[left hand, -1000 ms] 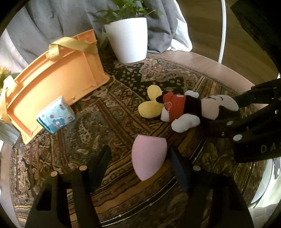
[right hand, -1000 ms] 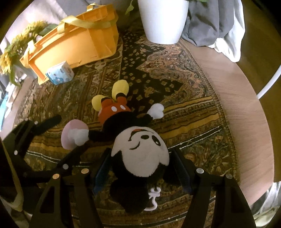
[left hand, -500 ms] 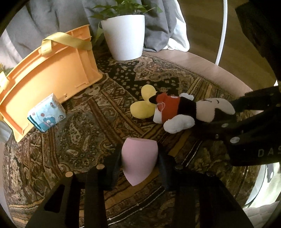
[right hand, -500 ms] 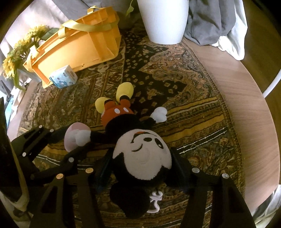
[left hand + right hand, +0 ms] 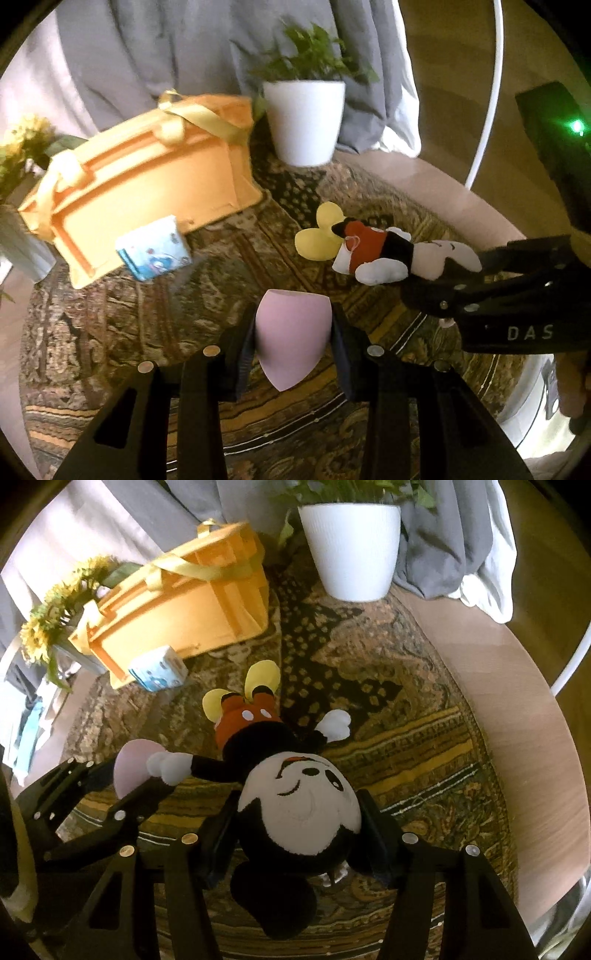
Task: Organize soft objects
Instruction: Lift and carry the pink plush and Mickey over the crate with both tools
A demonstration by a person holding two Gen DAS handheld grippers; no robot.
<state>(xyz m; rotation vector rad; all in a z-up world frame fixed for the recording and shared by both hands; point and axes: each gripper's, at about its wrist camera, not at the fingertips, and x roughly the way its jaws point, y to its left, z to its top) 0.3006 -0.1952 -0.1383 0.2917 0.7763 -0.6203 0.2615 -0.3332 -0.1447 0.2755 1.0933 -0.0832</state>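
You have the left gripper point(image 5: 293, 339) clamped on the pink teardrop foam sponge point(image 5: 291, 338) and the right gripper point(image 5: 301, 823) clamped on the head of the black-and-white mouse plush toy point(image 5: 301, 805), both over the patterned rug point(image 5: 406, 746). Carry each to the orange plastic basket point(image 5: 147, 192); keep both grips firm, and clear the blue printed tissue pack point(image 5: 155, 249) beside it.
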